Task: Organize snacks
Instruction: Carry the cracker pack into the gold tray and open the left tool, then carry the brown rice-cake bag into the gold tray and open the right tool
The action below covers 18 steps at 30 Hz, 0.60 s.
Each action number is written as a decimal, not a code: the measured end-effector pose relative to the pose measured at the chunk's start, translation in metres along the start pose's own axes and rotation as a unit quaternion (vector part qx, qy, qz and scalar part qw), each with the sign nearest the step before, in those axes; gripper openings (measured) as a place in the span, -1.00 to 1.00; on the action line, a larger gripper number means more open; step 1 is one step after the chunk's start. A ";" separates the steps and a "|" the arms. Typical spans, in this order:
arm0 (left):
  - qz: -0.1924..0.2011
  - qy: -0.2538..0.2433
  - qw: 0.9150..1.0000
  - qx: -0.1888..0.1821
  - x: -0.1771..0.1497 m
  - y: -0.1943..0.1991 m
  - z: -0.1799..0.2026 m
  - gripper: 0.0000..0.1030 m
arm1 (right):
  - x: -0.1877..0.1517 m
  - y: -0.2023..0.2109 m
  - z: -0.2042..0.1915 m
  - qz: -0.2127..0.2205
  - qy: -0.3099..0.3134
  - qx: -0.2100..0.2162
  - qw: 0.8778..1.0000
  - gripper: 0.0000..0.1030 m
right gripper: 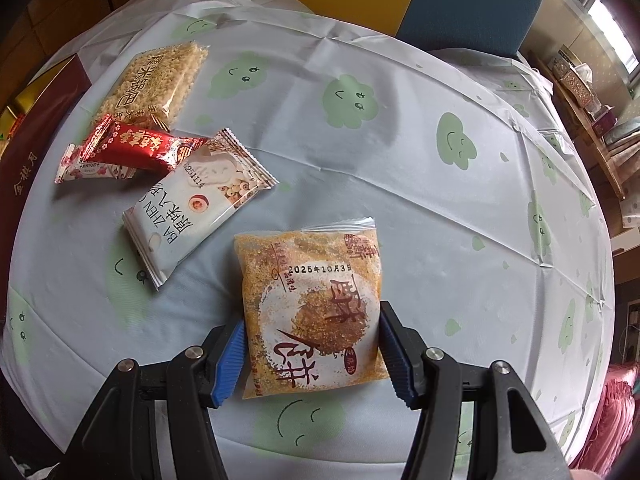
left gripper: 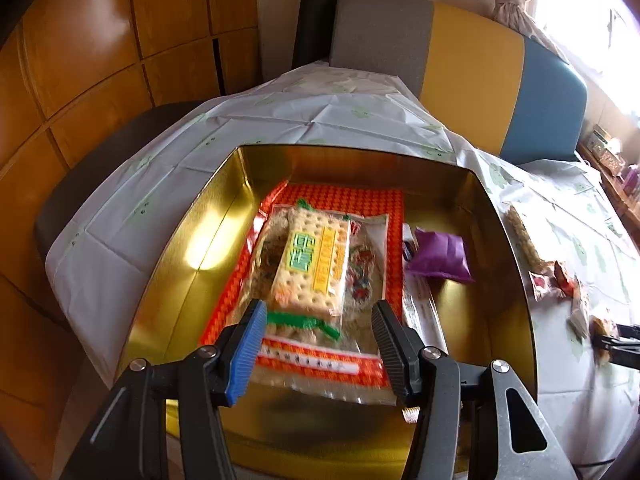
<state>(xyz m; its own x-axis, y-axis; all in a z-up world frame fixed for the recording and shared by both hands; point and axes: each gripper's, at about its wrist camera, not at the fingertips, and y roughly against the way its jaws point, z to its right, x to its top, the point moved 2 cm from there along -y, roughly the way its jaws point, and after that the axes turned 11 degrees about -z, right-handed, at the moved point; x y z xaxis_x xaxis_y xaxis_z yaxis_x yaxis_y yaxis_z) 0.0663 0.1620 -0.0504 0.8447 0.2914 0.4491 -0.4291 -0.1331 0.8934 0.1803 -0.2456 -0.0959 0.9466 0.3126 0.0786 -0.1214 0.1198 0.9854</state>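
Between your right gripper's (right gripper: 312,354) pads sits the crumbly pastry packet (right gripper: 312,312), gripped at both edges, well right of the gold tin (left gripper: 208,208). Your left gripper (left gripper: 320,344) hangs open and empty over that tin. Stowed inside: cracker pack (left gripper: 312,264), orange bag (left gripper: 372,208), purple pouch (left gripper: 438,256). Left outside, right of the tin: rice-cake pack (right gripper: 156,80), red wrapper (right gripper: 136,146), white packet (right gripper: 192,204).

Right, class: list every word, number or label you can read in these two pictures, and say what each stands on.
"2025年10月3日": crumbly orange pastry packet.
"BA ZHEN" and "251114": white foil snack packet.
"金秋月": dark red box side.
Yellow-green cracker packet print: blurred, unreadable.
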 end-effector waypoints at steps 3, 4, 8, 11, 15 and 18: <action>0.001 0.000 1.000 0.009 -0.008 0.001 0.001 0.10 | -0.001 0.001 -0.003 0.003 0.004 -0.006 1.000 0.18; 0.002 -0.004 1.000 0.013 -0.011 0.002 0.001 0.13 | -0.002 0.001 -0.005 0.004 0.005 -0.008 1.000 0.18; 0.003 -0.010 1.000 0.021 -0.017 0.003 0.001 0.21 | -0.003 0.003 -0.007 0.007 0.009 -0.014 1.000 0.18; 0.003 -0.012 1.000 0.022 -0.021 0.004 0.002 0.35 | -0.005 0.003 -0.009 0.008 0.009 -0.016 1.000 0.18; 0.009 -0.011 1.000 0.022 -0.024 0.007 0.003 0.41 | -0.005 0.003 -0.009 0.009 0.009 -0.016 1.000 0.18; 0.012 -0.014 1.000 0.023 -0.026 0.007 0.005 0.44 | -0.005 0.003 -0.010 0.009 0.009 -0.016 1.000 0.18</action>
<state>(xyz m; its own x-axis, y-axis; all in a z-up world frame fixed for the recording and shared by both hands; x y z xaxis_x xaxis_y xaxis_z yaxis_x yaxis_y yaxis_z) 0.0429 0.1488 -0.0558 0.8432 0.2618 0.4696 -0.4341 -0.1838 0.8819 0.1723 -0.2376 -0.0948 0.9388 0.3316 0.0931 -0.1477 0.1433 0.9786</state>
